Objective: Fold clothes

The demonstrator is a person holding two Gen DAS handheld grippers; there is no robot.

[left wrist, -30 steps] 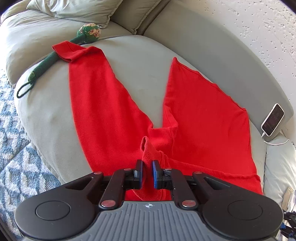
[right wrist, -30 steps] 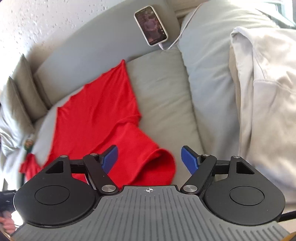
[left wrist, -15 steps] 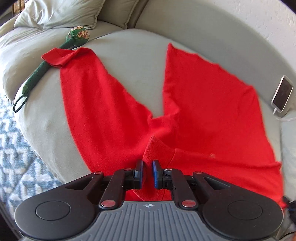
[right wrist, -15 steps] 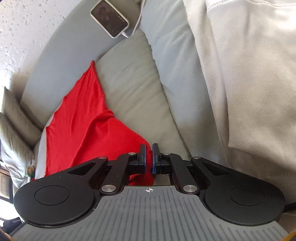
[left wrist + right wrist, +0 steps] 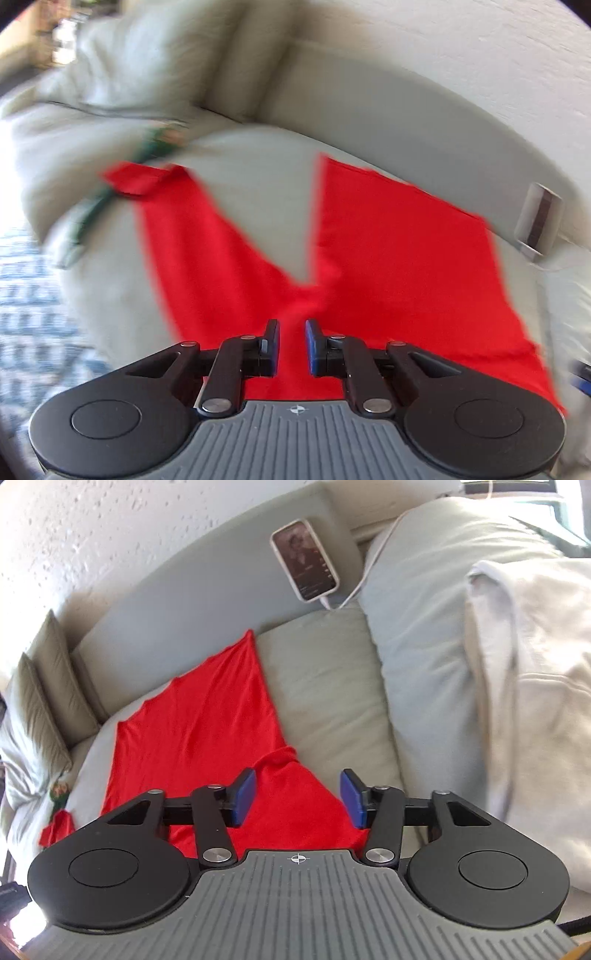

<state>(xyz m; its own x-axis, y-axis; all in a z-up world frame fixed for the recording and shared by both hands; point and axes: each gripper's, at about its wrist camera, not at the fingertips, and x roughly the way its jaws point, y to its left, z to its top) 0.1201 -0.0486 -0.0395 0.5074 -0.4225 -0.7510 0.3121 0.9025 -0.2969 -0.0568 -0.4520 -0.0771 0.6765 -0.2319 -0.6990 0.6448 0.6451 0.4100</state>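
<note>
A red garment (image 5: 399,251) lies spread on the grey sofa seat (image 5: 258,184), its two long parts forming a V away from me. In the blurred left wrist view my left gripper (image 5: 291,343) sits at its near edge, jaws almost together, and red cloth fills the narrow gap. In the right wrist view the same red garment (image 5: 192,731) runs up toward the sofa back. My right gripper (image 5: 299,797) hovers over its near corner, jaws opening, and the cloth lies below the blue pads (image 5: 243,794), untouched by them.
A phone (image 5: 306,559) on a white cable leans on the sofa back. A cream garment (image 5: 535,683) is heaped on the cushion at the right. A green patterned item (image 5: 159,140) lies past the far red tip. Pillows (image 5: 44,686) sit left; a blue rug (image 5: 26,295) lies below.
My right gripper shut on the garment's corner half a second ago and has since let go and pulled back. The left hand swung, blurring its view, still at the cloth's near edge.
</note>
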